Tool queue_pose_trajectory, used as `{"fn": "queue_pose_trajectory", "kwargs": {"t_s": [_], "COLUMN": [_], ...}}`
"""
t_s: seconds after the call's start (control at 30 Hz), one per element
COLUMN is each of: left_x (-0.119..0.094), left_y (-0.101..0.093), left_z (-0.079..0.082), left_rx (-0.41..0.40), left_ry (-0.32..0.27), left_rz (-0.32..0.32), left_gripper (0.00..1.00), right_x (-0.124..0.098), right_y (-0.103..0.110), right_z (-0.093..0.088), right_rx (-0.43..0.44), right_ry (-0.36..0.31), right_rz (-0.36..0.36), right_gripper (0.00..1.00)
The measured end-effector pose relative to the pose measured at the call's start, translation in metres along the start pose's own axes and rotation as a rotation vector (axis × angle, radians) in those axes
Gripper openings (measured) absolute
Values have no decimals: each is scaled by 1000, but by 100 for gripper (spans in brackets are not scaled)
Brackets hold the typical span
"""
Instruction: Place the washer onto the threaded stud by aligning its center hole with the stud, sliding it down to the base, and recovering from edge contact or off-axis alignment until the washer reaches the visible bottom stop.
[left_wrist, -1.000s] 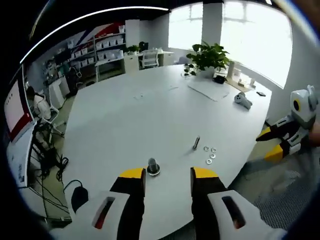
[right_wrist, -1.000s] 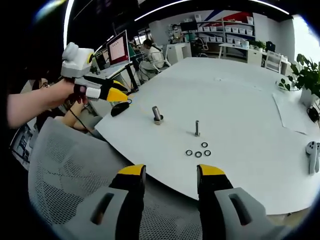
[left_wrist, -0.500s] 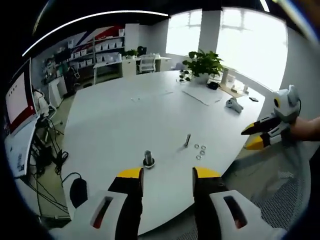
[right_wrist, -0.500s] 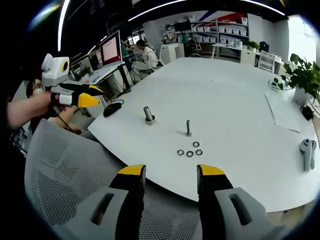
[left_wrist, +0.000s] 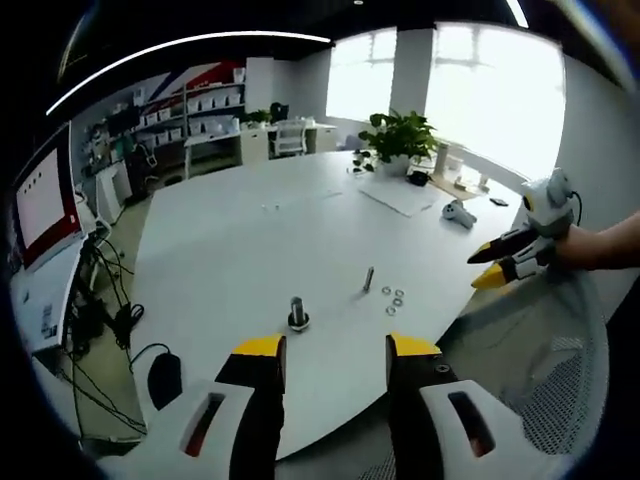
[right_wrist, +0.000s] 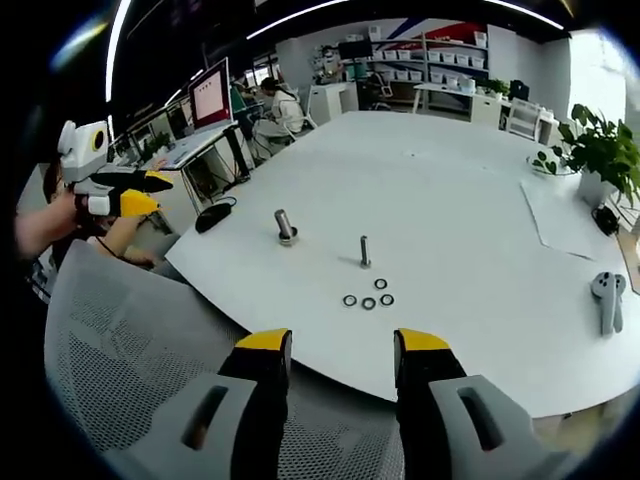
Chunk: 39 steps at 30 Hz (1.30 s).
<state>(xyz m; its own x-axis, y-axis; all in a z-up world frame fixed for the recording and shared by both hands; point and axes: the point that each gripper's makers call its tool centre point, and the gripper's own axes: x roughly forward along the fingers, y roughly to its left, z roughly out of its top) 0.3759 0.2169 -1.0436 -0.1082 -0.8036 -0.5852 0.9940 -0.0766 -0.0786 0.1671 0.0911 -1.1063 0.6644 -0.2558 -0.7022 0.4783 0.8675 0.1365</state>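
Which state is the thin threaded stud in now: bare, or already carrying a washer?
Bare. The threaded stud stands upright alone; four washers lie flat on the table beside it.

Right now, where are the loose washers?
In the right gripper view the washers lie on the white table just in front of the thin threaded stud, right of the thicker stud, beyond the open jaws.

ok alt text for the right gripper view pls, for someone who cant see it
The right gripper, jaws open and empty, hangs over a mesh chair back short of a white table. On the table stand a slim stud and a thicker one, with four washers lying flat nearby. At far left a hand holds the left gripper.
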Motion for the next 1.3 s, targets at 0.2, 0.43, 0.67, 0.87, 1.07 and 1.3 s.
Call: {"fn": "queue_pose_trajectory", "kwargs": {"t_s": [0.2,0.43,0.67,0.87,1.07,1.3], "left_x": [-4,-12,-18,-16,-10,-4], "left_y": [-3,-11,-10,-14,-13,-14], "left_z": [-6,-9,-17,-19,-20,-28], "left_rx": [-29,-25,-29,-15,-3,24], "left_ry": [-16,-30,-36,-41,-39,-26], "left_rz": [-9,-46,-54,-50,-51,-72], "left_gripper": [38,38,38,38,37,35], "right_x": [-2,-3,-4,-7,-4,-6], "right_y": [-3,-7,-9,-10,-15,-14], "right_z": [0,1,1,2,0,1], "right_rx": [5,17,24,28,35,39], "right_ry": [2,-1,-4,-5,-6,-5], "right_rz": [-14,-32,-46,-57,-64,-70], "right_gripper": [44,44,44,44,44,44]}}
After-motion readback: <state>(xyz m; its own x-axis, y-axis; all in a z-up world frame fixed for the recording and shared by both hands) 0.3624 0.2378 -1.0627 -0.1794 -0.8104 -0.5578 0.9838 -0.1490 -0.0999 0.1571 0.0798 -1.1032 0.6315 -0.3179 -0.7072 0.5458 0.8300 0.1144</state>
